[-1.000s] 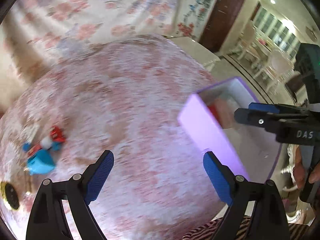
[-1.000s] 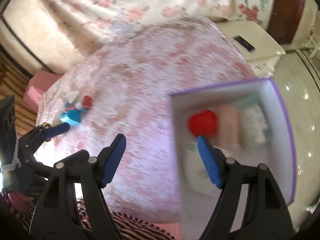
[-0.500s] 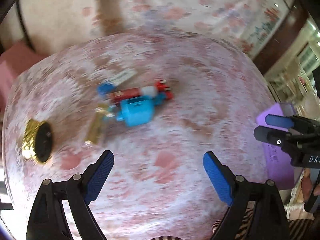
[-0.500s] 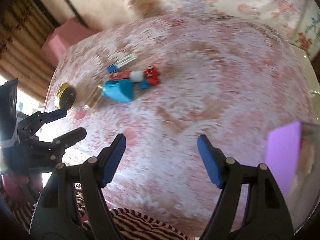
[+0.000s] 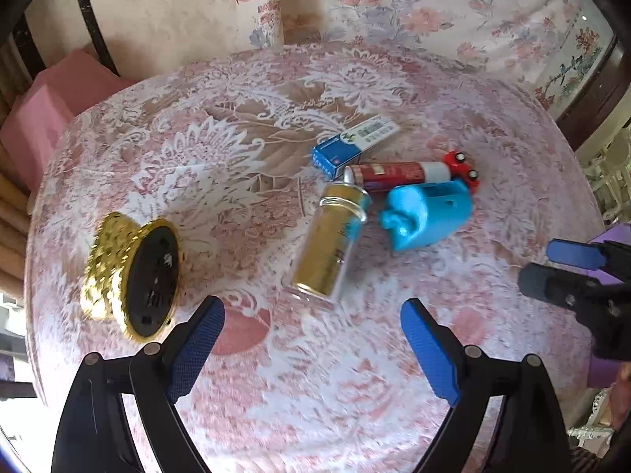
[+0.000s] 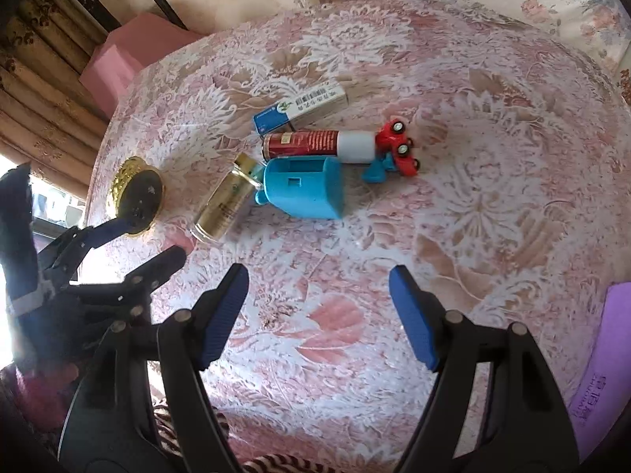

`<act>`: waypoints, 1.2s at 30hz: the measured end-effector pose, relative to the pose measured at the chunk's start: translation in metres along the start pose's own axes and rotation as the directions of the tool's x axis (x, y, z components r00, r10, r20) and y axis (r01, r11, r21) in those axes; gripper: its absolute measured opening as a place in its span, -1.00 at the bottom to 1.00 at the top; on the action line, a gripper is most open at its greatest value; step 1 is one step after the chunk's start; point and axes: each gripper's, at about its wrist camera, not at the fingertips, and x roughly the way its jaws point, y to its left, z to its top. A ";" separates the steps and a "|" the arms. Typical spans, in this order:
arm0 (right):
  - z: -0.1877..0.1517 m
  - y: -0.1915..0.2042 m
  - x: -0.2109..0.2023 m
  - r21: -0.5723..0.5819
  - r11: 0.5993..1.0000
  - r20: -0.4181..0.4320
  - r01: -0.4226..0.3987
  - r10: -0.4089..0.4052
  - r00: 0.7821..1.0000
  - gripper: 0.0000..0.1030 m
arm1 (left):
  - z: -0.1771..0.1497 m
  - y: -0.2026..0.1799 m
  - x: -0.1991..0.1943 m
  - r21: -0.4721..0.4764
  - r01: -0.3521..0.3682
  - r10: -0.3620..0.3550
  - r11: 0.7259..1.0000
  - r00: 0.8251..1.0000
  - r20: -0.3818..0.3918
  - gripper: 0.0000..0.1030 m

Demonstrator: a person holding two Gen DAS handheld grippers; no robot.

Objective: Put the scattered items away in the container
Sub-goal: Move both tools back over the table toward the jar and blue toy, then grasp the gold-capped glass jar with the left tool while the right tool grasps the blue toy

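left hand-held gripper (image 5: 311, 345): mine, jaws wide, nothing in them
right hand-held gripper (image 6: 317, 317): also gaping, empty
gold bottle (image 5: 329, 238): lying on the desk (image 5: 276, 414), 12 o'clock of my left jaws
container (image 6: 607, 358): purple, way off at 3 o'clock
tip: I'd straddle the bottle across its width, since it probably rolls

Place: a home living room is showing
Table: a round table (image 5: 276, 414) is wearing a pink lace cloth
Seating: a floral sofa (image 5: 453, 15) is sitting behind
Window: brown patterned curtains (image 6: 43, 90) are hanging beside it
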 end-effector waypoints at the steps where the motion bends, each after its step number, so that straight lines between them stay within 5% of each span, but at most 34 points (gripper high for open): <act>1: 0.001 0.000 0.002 0.006 1.000 -0.007 0.002 -0.002 1.000 0.47 | 0.002 0.002 0.007 0.001 0.009 -0.009 1.000 1.000 -0.003 0.78; 23: 0.036 0.014 0.058 0.057 0.998 -0.095 0.039 -0.033 0.995 0.47 | 0.028 0.003 0.090 0.084 0.013 -0.006 0.996 0.996 -0.086 0.77; 36: 0.049 0.023 0.086 0.084 0.995 -0.113 0.047 -0.038 0.993 0.47 | 0.026 0.016 0.091 0.041 0.034 -0.031 0.999 0.996 -0.079 0.37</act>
